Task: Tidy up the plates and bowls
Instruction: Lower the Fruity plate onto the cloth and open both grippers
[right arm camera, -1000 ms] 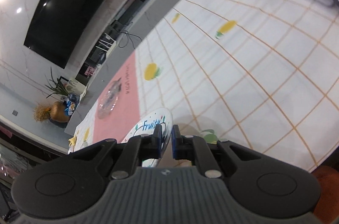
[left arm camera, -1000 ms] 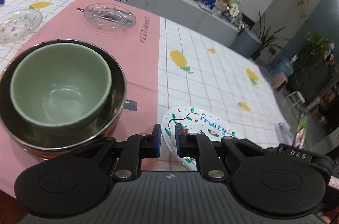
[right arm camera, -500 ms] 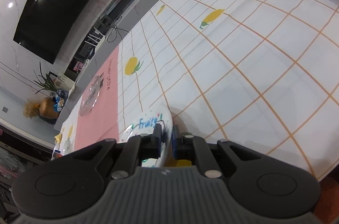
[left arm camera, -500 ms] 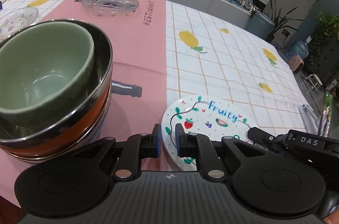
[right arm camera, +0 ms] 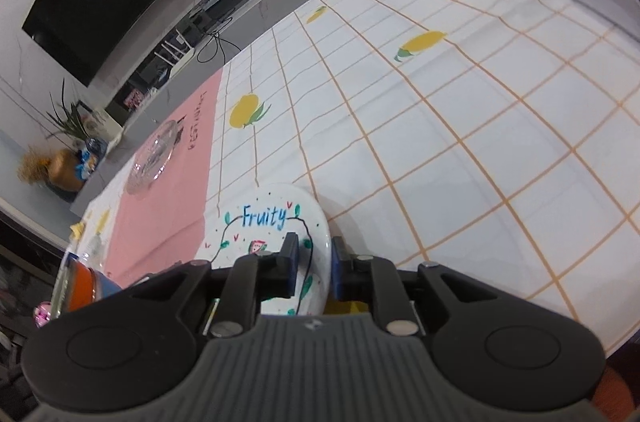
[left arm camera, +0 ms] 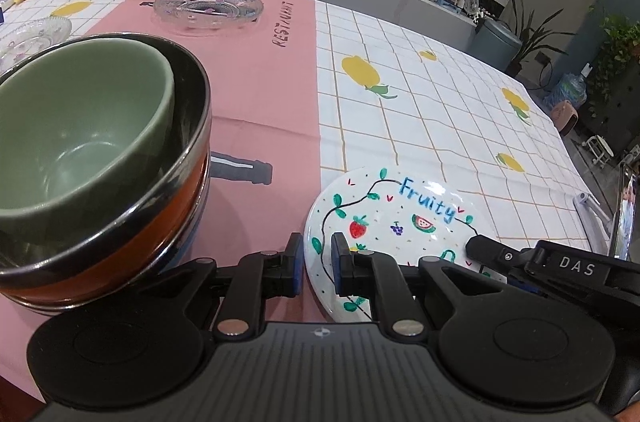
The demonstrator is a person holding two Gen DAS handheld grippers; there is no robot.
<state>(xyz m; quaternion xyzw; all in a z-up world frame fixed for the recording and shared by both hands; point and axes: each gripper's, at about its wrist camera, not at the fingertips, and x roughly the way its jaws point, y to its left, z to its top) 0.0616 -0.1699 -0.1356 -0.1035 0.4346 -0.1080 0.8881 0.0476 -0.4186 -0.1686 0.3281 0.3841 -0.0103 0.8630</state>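
My right gripper (right arm camera: pixel 313 258) straddles the near-right rim of the white round "Fruity" fruit-print plate (left arm camera: pixel 394 222) – jaws have just been opening, narrow gap, pads not pressing as far as I can tell. Plate lies flat on the white checked tablecloth (left arm camera: pixel 440 94). Left gripper (left arm camera: pixel 316 264) hovers at the plate's near-left edge w/ a small gap, holding nothing. Sage-green ceramic bowl (left arm camera: pixel 76 126) sits nested in the steel-rimmed orange bowl (left arm camera: pixel 160 222) to the left – on the pink mat (left arm camera: pixel 260 82).
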